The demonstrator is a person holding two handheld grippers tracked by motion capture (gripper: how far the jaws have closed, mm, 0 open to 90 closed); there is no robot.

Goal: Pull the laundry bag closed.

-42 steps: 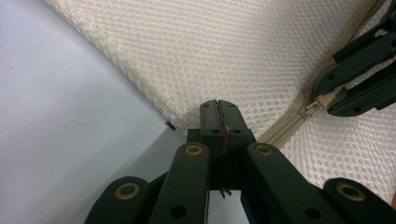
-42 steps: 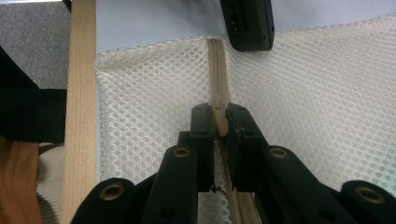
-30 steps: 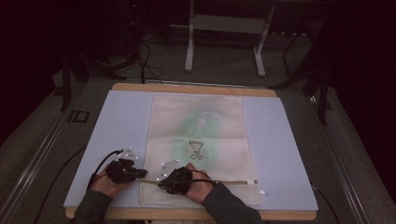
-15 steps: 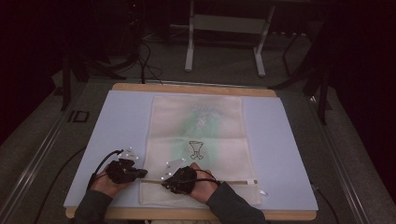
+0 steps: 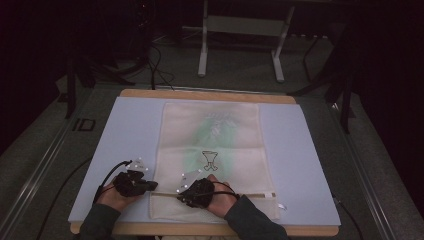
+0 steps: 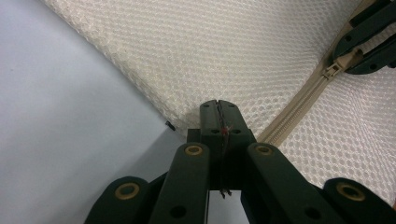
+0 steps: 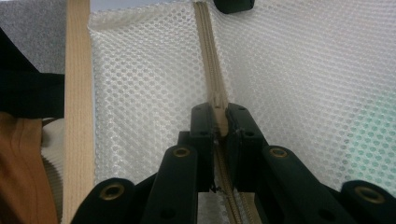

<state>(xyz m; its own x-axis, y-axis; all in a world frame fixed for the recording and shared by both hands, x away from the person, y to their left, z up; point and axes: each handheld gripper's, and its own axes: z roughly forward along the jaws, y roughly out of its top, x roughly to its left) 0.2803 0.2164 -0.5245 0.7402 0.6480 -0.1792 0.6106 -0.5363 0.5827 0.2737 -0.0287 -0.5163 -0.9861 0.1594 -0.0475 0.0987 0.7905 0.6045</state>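
One mesh laundry bag [image 5: 212, 150] lies flat on the pale blue tabletop [image 5: 310, 165], cream in colour, with a green tint and one small dark printed figure [image 5: 210, 159] showing near its middle. Its long axis runs from the person's edge of the tabletop away toward the far edge. One zipper [image 5: 250, 194] crosses the bag near the person's end, at right angles to that long axis, running left to right in the high view.

Two grippers work at that zipper line. The left gripper [image 6: 218, 106] is clenched on the bag's left edge, its jaws pressed together where the mesh meets the tabletop, just beside the zipper's end. The right gripper [image 7: 219, 116] is closed on the zipper pull [image 7: 220, 109], the tan tape running straight ahead between its jaws; in the left gripper view that pull [image 6: 335, 70] sits between the other gripper's black jaws.

Two hands come in from the bottom of the high view, near each other at the bag's left part. One tan wooden strip [image 5: 210, 95] borders the tabletop's far edge.
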